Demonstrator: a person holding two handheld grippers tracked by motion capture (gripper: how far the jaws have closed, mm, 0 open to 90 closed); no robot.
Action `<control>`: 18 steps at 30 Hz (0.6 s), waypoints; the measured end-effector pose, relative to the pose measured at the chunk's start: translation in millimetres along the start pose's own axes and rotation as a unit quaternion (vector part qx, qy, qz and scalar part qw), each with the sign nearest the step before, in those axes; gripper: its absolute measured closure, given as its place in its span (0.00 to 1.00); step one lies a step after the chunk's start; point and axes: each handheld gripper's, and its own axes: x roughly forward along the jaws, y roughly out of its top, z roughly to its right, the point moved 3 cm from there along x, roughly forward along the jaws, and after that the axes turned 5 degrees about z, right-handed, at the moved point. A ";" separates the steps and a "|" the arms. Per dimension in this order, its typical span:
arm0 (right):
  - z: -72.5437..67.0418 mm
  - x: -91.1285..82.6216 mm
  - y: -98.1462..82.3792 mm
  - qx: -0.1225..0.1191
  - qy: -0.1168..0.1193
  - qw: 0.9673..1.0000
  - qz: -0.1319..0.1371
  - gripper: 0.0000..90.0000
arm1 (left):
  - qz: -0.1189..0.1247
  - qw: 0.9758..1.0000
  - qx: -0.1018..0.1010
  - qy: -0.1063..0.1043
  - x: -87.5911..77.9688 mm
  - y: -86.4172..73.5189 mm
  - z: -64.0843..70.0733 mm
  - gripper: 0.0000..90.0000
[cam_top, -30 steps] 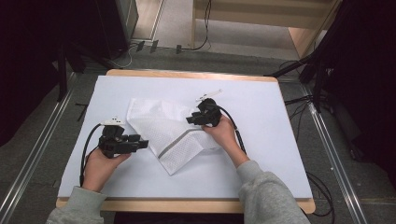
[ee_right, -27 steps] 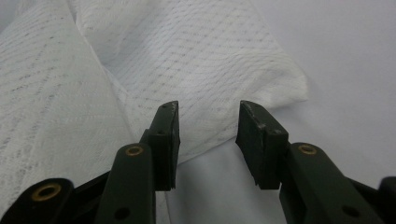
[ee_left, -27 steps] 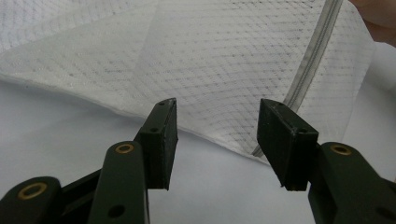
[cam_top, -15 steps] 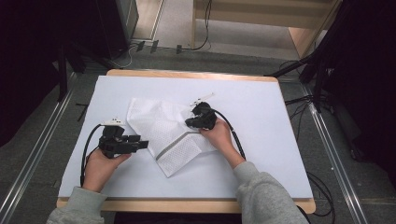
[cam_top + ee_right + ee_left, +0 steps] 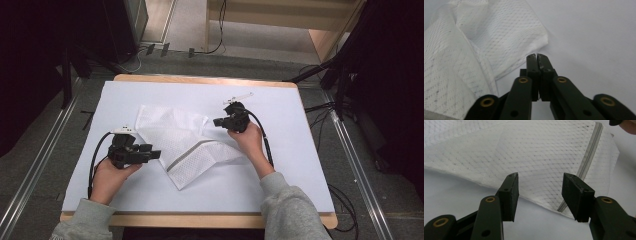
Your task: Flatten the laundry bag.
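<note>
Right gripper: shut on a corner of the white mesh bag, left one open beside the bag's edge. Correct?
Not quite. The right gripper is shut, but on nothing: in the right gripper view its fingers meet over bare table cover, with the white mesh bag lying apart to their left. The left gripper is open at the bag's edge, as you said.

White-covered wooden table [image 5: 150,200], grey floor [image 5: 40,150], perhaps cables [image 5: 220,30], wooden furniture [image 5: 320,40]
</note>
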 end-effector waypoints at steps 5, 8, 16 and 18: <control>-11.5 17.0 -0.4 -0.021 0.003 1.000 -0.009 0.90 | -0.001 1.000 -0.001 0.001 1.1 0.0 -1.4 0.54; -17.1 27.1 0.5 -0.029 -0.001 1.000 -0.007 0.78 | 0.001 1.000 -0.003 0.002 -0.2 -0.6 -3.1 0.54; -29.4 51.0 -0.7 -0.040 -0.003 0.999 -0.020 0.72 | 0.002 1.000 -0.006 0.007 -3.7 -3.1 -4.5 0.54; -33.2 52.7 -0.7 -0.056 -0.014 0.998 -0.019 0.82 | 0.003 1.000 -0.007 0.006 -4.6 -3.8 -4.9 0.54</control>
